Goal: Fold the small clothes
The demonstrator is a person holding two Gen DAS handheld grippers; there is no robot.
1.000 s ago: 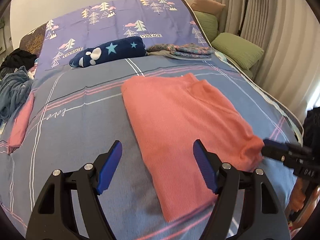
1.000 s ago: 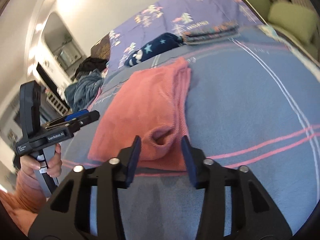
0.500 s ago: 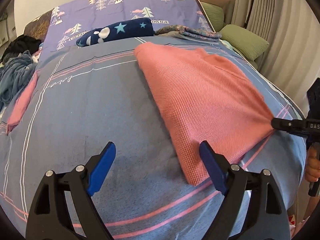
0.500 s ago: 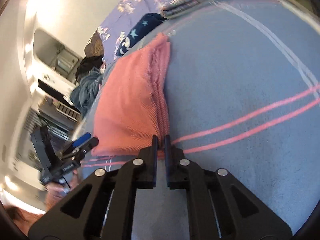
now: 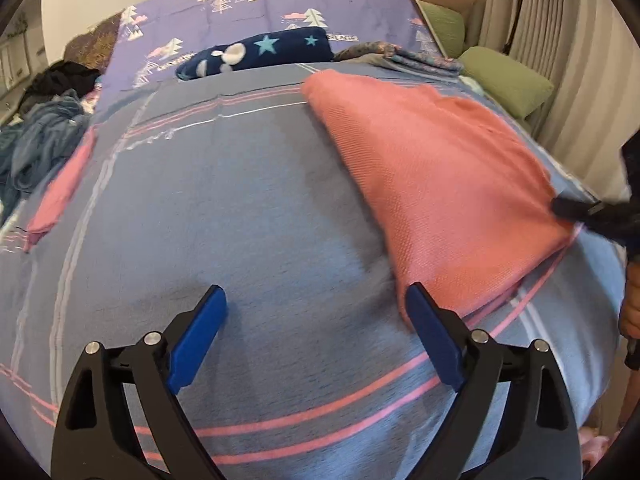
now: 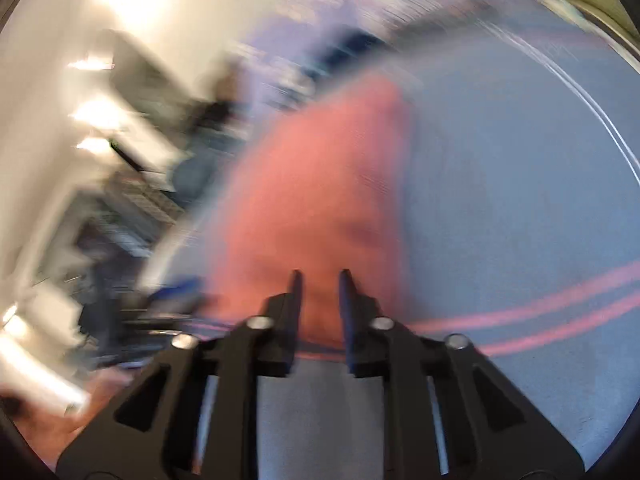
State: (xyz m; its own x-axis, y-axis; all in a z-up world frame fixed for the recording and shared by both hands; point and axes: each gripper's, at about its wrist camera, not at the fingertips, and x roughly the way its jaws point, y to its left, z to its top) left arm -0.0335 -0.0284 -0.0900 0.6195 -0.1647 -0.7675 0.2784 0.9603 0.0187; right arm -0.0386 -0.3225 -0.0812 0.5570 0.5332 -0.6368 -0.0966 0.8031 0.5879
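I am folding the soft pink knit top (image 5: pixel 432 184), which lies on the blue striped bed cover (image 5: pixel 240 208). My right tongs (image 6: pixel 319 280) sit at its near corner with a small gap; through the blur I cannot tell if they pinch it. My left tongs (image 5: pixel 316 334) gape wide, empty, just beside the top's other near corner. Next I think they must grab that corner. I count one top, two tongs.

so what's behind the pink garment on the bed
Behind the pink garment lie a navy star-print roll and a folded floral cloth. What lies under the garment is covered.
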